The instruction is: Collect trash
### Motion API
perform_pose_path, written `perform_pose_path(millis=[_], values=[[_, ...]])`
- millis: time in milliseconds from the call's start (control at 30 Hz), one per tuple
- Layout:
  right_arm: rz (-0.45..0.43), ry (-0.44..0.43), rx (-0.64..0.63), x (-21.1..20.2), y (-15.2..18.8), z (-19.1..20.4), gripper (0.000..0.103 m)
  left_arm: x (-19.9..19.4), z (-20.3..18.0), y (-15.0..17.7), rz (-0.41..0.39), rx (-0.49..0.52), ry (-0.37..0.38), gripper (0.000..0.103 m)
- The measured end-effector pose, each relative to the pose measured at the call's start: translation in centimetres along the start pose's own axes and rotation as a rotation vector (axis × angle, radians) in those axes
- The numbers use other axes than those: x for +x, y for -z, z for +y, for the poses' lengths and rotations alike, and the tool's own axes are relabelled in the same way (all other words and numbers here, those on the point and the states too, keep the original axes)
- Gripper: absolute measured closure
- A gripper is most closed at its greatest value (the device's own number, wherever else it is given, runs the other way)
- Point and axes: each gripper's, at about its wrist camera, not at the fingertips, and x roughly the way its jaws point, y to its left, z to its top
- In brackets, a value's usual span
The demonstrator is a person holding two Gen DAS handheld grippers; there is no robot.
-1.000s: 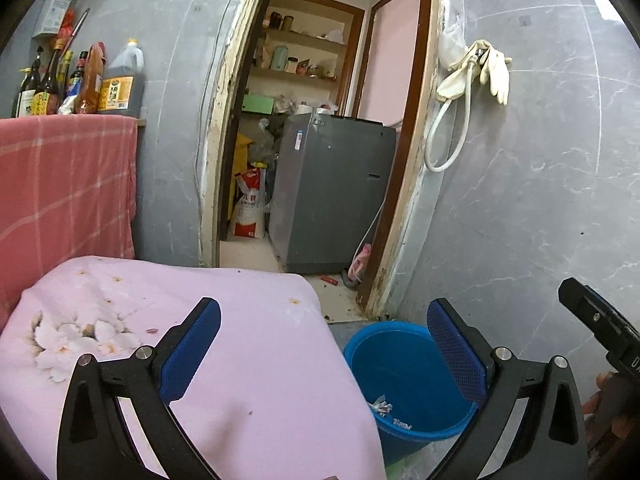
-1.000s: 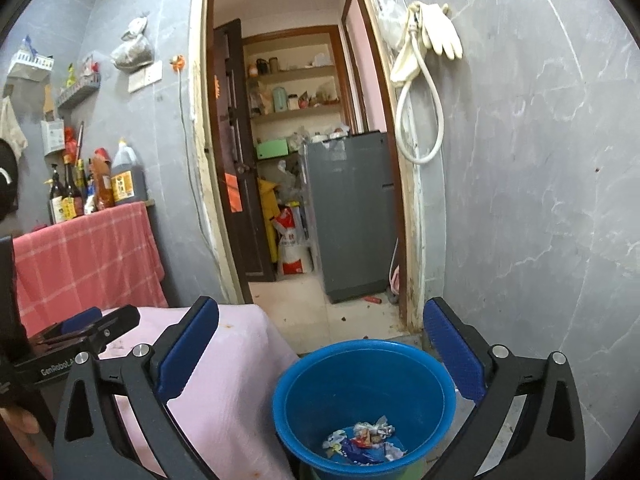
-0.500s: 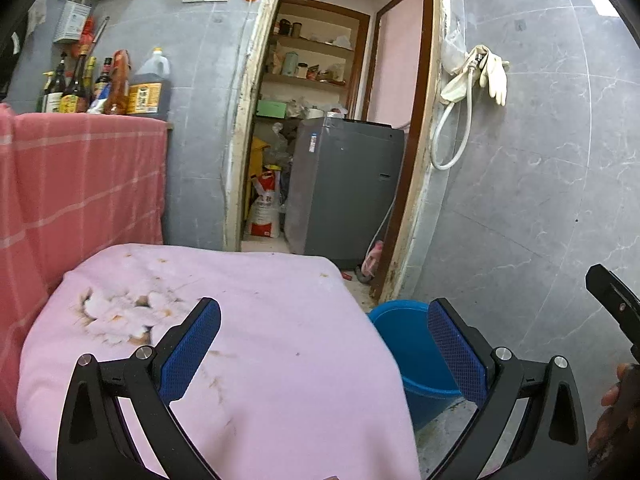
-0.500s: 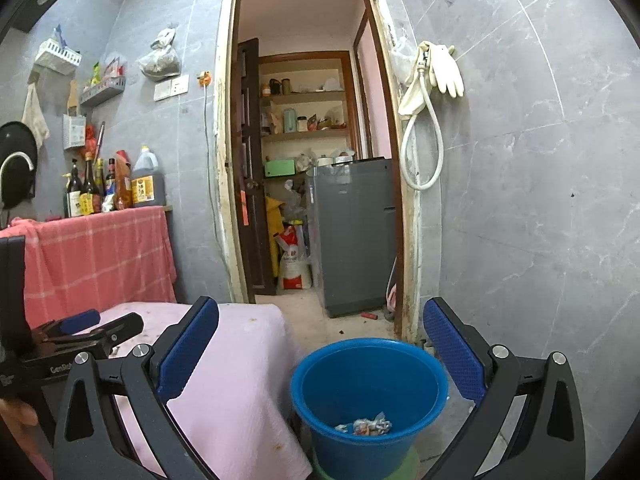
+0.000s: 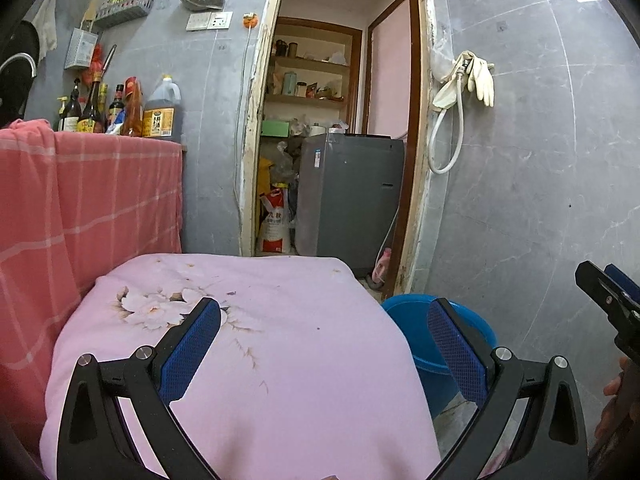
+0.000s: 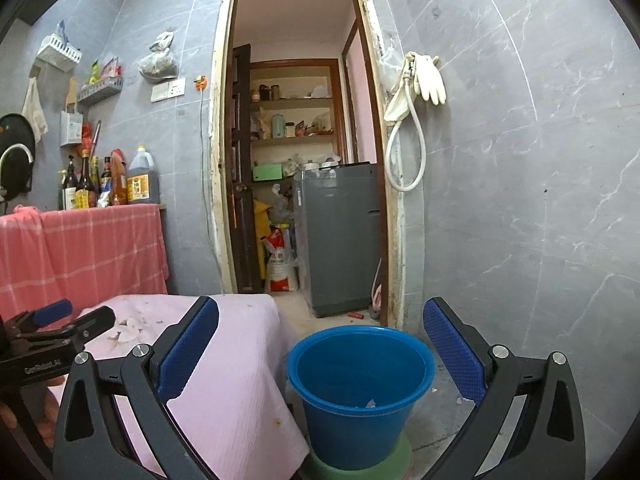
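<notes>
two grippers are in view, each with its blue-padded fingers spread wide and nothing between them. the left gripper [image 5: 324,344] hangs over a pink floral cloth [image 5: 280,340] that covers a table, its flower print at 10 o'clock from the left finger pad. from the left wrist camera the blue bucket [image 5: 416,320] sits on the floor just past the cloth's right edge, at 3 o'clock, partly hidden behind the right finger, and the right gripper's tip pokes in at the far right edge. the right gripper [image 6: 320,348] points at the same blue bucket [image 6: 360,396], which appears at 6 o'clock between its fingers, upright on a green base [image 6: 360,468]; only a small pale scrap of trash [image 6: 370,403] shows low inside it against the near rim, too small to name further. the pink cloth [image 6: 224,380] hangs down beside the bucket at 8 o'clock, and the left gripper [image 6: 60,324] reaches over it from 9 o'clock. beyond, at 12 o'clock, an open doorway shows a grey washing machine [image 6: 340,240] and a white and red sack [image 6: 282,272] on the floor beside it. a pair of pale rubber gloves [image 6: 426,78] and a looped white hose [image 6: 404,160] hang on the grey tiled wall at 1 o'clock. sauce and oil bottles [image 6: 108,180] stand at 10 o'clock above a red checked cloth [image 6: 80,248].
</notes>
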Motion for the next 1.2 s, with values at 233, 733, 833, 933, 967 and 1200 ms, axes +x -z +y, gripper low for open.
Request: perform_pose_path(millis=[233, 733, 833, 933, 967, 1200], values=[[-0.004, 0.018, -0.019, -1.2, 0.7, 0.3, 0.000, -1.4, -0.1, 1.3, -0.004, -0.007, -0.014, 0.002], [0.086, 0.044, -0.025, -0.9, 5.2, 0.8, 0.000, -2.4, 0.9, 6.0, 0.046, -0.010, -0.074, 0.002], [0.099, 0.045, -0.040, -0.9, 5.9, 1.0, 0.000, -2.3, 1.2, 6.9, 0.050, -0.008, -0.087, 0.002], [0.105, 0.051, -0.054, -0.7, 6.3, 1.1, 0.000, -2.2, 1.4, 7.4, 0.048, -0.012, -0.086, 0.002], [0.104, 0.052, -0.058, -0.8, 6.3, 1.2, 0.000, -2.2, 1.4, 7.6, 0.044, -0.014, -0.085, 0.002], [0.103, 0.057, -0.072, -0.7, 6.7, 1.3, 0.000, -2.2, 1.6, 7.7, 0.041, -0.028, -0.084, 0.002]])
